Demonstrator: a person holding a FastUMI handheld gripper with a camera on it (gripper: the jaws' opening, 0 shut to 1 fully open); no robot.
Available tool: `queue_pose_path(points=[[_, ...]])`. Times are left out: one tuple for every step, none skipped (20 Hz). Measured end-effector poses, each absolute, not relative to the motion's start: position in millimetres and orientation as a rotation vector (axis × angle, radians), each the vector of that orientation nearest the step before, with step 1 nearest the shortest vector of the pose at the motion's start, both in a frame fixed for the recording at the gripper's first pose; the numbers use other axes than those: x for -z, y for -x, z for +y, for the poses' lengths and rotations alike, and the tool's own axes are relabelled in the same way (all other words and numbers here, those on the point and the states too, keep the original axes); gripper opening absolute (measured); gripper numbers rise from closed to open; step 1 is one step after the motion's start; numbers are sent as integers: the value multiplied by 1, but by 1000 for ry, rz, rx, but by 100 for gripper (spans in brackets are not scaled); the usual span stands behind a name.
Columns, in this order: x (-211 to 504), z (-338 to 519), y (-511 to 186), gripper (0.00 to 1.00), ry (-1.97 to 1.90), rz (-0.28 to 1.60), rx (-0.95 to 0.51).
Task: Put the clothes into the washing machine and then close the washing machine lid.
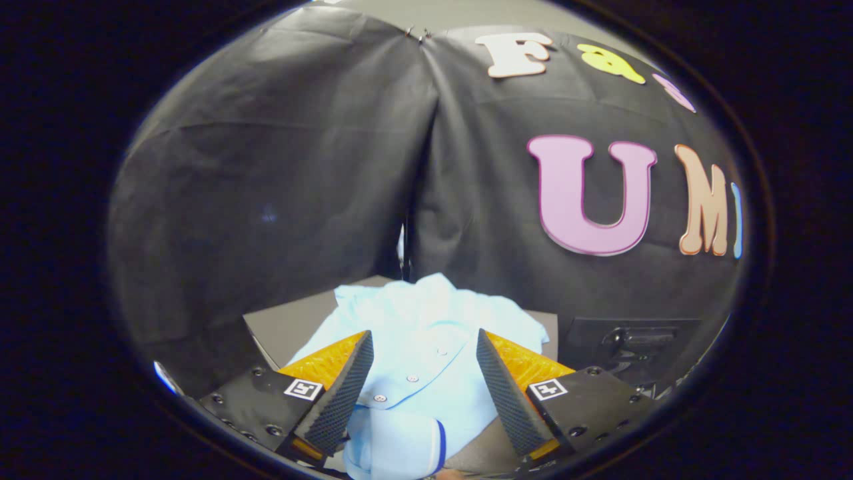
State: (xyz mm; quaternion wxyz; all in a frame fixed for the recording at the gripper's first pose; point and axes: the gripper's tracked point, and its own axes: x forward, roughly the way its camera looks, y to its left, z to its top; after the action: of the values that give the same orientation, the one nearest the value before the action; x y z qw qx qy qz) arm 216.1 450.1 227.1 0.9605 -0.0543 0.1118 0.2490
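Note:
A light blue buttoned shirt lies crumpled on a grey surface, its collar with a dark blue stripe nearest me. My gripper hovers above it, open, fingers spread wide with the shirt's button placket showing between them. Neither finger touches the cloth as far as I can tell.
The black cloth wall rises just behind the grey surface. A dark box-like object with a handle or latch sits to the right of the shirt, beyond the right finger.

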Motion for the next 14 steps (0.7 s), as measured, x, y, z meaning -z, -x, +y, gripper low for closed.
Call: queue_pose_path(points=[[-220, 451, -221, 97, 124, 251, -494], [-210, 451, -225, 97, 138, 278, -482], [-203, 452, -226, 97, 152, 308, -475], [-194, 452, -227, 95, 160, 336, -477], [-188, 456, -227, 93, 145, 353, -494], [-186, 459, -227, 92, 121, 354, -493], [-185, 459, -225, 90, 110, 364, -497], [-185, 459, -228, 89, 103, 359, -503], [-184, 459, -228, 83, 102, 358, -508], [-185, 462, -227, 78, 97, 348, -529], [-185, 465, -225, 73, 87, 350, -540], [-187, 465, -226, 68, 90, 341, -541], [-187, 465, -225, 63, 94, 343, -542], [-188, 465, -226, 57, 99, 340, -546]])
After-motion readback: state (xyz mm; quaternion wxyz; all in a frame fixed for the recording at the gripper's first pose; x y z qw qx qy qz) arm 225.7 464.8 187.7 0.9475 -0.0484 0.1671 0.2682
